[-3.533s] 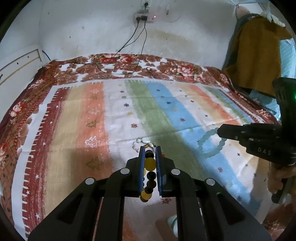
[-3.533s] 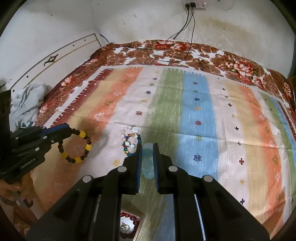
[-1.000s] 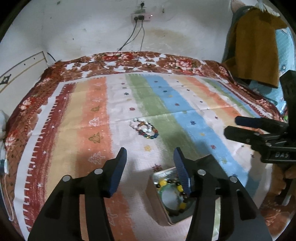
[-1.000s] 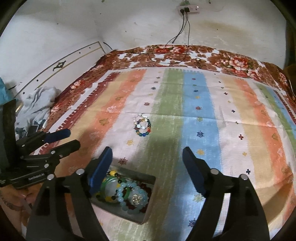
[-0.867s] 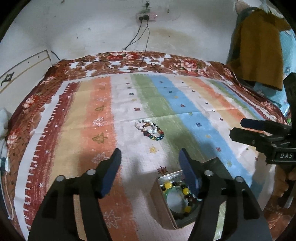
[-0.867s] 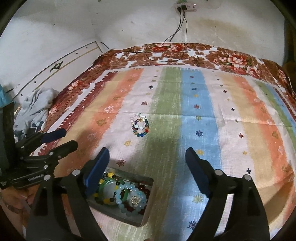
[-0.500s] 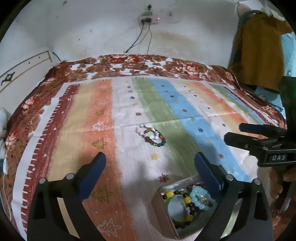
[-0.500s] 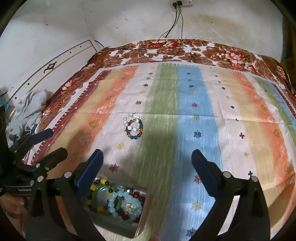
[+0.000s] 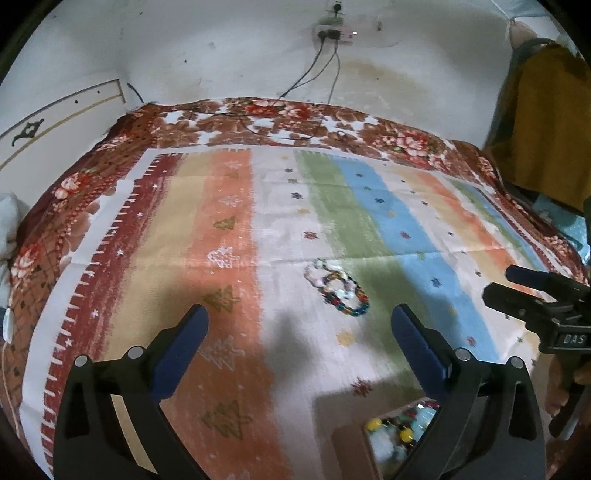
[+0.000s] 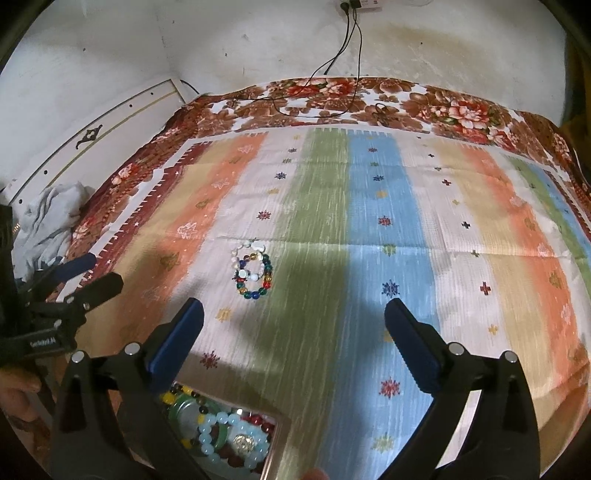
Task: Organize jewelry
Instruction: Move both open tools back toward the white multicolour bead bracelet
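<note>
Both my grippers have released their bracelets since earlier — left gripper [image 9: 299, 341] and right gripper [image 10: 293, 338] gape wide, empty. Jewelry tin [image 10: 275, 448] holds those pieces; multicolored bracelet [image 10: 253, 273] lies on the striped cloth [image 10: 406, 229].

a striped cloth [image 10: 369, 229] covers the floral blanket [image 10: 454, 107]. on the far wall [image 9: 221, 48], a power strip [image 9: 334, 33] trails 2 dark cables [image 10: 347, 44]. a mustard garment [image 9: 554, 122] hangs far right; grey fabric [image 10: 48, 218] lies left.
</note>
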{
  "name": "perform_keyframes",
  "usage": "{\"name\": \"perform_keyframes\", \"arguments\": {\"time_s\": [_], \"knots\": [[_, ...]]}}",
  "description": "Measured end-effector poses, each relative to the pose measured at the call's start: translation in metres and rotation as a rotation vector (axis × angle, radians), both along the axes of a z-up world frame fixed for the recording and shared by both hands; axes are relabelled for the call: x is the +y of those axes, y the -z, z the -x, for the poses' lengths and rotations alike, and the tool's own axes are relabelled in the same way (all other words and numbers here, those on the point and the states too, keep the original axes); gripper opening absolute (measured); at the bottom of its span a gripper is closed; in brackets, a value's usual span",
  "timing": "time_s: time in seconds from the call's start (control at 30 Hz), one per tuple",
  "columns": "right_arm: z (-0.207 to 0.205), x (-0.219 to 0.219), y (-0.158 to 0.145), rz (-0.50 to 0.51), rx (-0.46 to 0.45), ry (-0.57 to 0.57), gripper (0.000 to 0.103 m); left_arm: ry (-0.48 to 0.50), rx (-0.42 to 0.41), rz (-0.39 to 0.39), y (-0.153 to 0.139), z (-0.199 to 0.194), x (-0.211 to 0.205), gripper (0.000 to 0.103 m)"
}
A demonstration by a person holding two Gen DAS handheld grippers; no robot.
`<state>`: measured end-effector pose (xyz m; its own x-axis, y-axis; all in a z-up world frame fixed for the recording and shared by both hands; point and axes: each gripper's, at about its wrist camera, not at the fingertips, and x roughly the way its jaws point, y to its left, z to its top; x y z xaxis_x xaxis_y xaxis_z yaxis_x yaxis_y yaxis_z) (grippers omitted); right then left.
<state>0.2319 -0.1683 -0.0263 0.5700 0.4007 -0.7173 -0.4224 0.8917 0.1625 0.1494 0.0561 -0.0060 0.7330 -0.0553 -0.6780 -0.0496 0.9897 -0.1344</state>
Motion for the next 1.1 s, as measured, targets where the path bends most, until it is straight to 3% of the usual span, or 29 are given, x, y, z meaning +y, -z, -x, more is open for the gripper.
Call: {"name": "perform_keyframes", "arguments": {"time_s": [1.1], "knots": [[-0.069, 0.044, 0.049, 0.136, 0.083, -0.127, 0.097, 0.025, 0.094, -0.081, 0.037, -0.083, 0.014, 0.097]]}}
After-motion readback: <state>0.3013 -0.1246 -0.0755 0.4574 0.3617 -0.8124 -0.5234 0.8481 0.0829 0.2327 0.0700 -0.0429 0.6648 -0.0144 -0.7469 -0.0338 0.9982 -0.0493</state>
